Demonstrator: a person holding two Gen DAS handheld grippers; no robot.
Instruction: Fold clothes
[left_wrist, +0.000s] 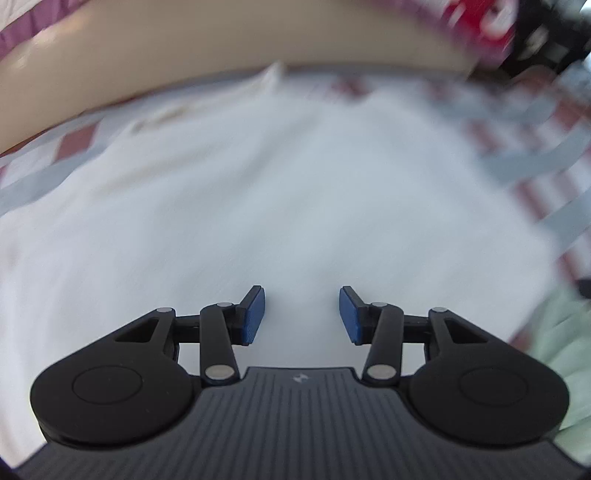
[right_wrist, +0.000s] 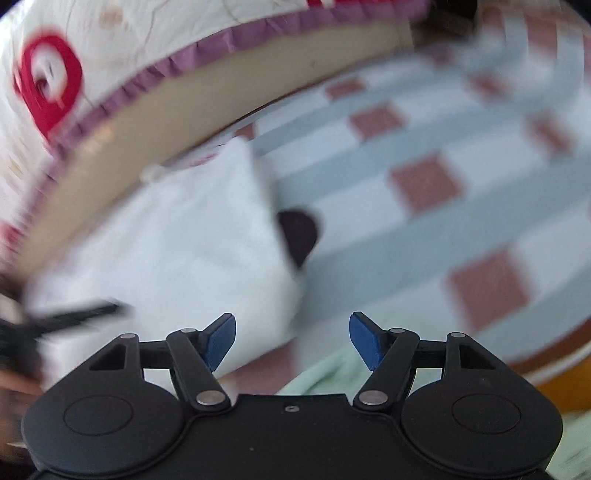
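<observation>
White fabric, a folded garment (left_wrist: 280, 192), lies flat on a checked sheet (right_wrist: 424, 177) of red squares and grey bands, close to a tan board (left_wrist: 221, 40) at the far edge. Left claw (left_wrist: 302, 314) hovers over the garment, blue pads (left_wrist: 255, 314) spread apart and holding nothing. Right claw (right_wrist: 291, 339) is likewise spread and empty, above the garment's near corner (right_wrist: 177, 236) and a pale green cloth (right_wrist: 332, 373) beside it. Both views are motion-blurred. A dark patch (right_wrist: 299, 232) shows at the garment's edge; what it is cannot be told.
</observation>
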